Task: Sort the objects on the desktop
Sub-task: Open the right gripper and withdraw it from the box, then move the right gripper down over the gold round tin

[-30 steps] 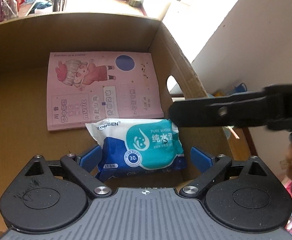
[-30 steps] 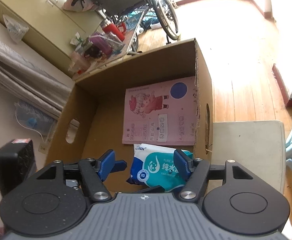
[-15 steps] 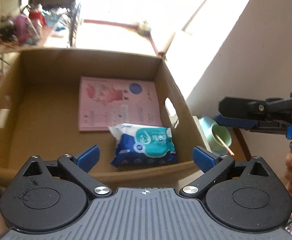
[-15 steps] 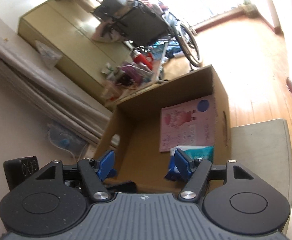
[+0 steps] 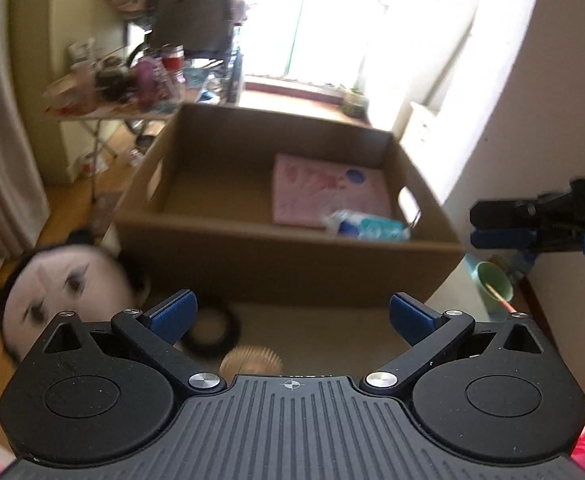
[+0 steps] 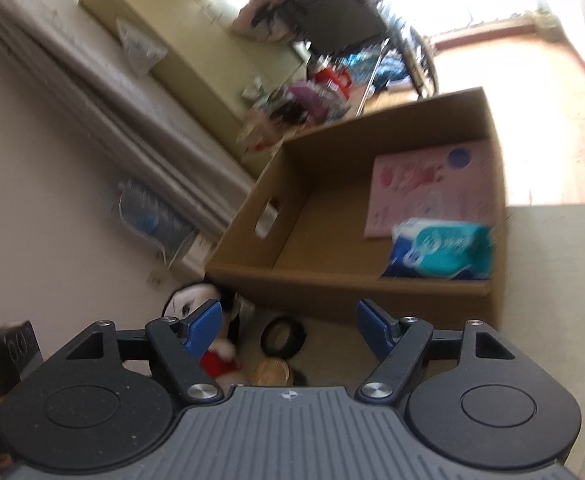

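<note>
We held the left gripper [image 5: 291, 314] and right gripper [image 6: 288, 330] near the cardboard box [image 5: 292, 258], both jaws spread, just opening further, nothing between them. The wipes pack [image 6: 442, 249] lay in the box's near right corner, overlapping the pink booklet [image 6: 428, 186].

Counted, kind by kind
One cardboard box [image 6: 332, 284], one pink booklet [image 6: 432, 188], one wipes pack [image 6: 440, 254], one doll [image 5: 64, 284], one black ring [image 6: 283, 337], two tools [image 5: 291, 316] [image 6: 288, 330].
</note>
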Demonstrator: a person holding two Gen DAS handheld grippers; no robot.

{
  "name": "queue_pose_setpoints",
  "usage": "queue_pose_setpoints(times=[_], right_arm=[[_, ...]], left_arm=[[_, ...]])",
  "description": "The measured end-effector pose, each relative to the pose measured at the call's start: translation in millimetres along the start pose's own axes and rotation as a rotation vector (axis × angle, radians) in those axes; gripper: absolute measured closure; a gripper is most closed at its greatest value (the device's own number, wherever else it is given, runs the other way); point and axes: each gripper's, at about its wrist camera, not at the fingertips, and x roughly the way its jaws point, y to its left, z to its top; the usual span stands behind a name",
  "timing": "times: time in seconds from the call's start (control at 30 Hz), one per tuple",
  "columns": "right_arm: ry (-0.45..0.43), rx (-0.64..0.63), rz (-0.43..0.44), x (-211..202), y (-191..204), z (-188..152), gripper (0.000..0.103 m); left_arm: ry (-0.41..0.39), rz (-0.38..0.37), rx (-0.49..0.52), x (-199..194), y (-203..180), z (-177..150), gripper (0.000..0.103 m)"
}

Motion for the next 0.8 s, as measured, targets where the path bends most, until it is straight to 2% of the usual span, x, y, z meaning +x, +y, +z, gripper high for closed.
queue_pose_setpoints(times=[0.2,0.27,0.37,0.67,0.8], right_arm=[[0.086,-0.049,-0.003,31.7,21.7,-14.0,0.026],[0.112,-0.058,-0.011,41.2,27.7,-18.3,0.026],[0.139,-0.081,-0.041,53.8,37.6,-23.4,0.026],[0.177,-0.091,-0.077,79.2,52.1,-35.7,0.024],[0.205,-0.081,-0.088,93.9,54.1,-42.5,0.024]], left_arm=[[0.036,0.053,-0.023,2.0,5.3,-39.5,0.000],[0.015,0.069,-0.029,1.1,5.1,-45.3,0.000],[-0.029,0.057,-0.032,-0.1,5.8,-50.2,0.000],[-0.058,0.051,-0.017,0.7,14.1,-62.3,0.000],[-0.059,0.018,-0.029,0.3,23.7,-66.5,0.000]])
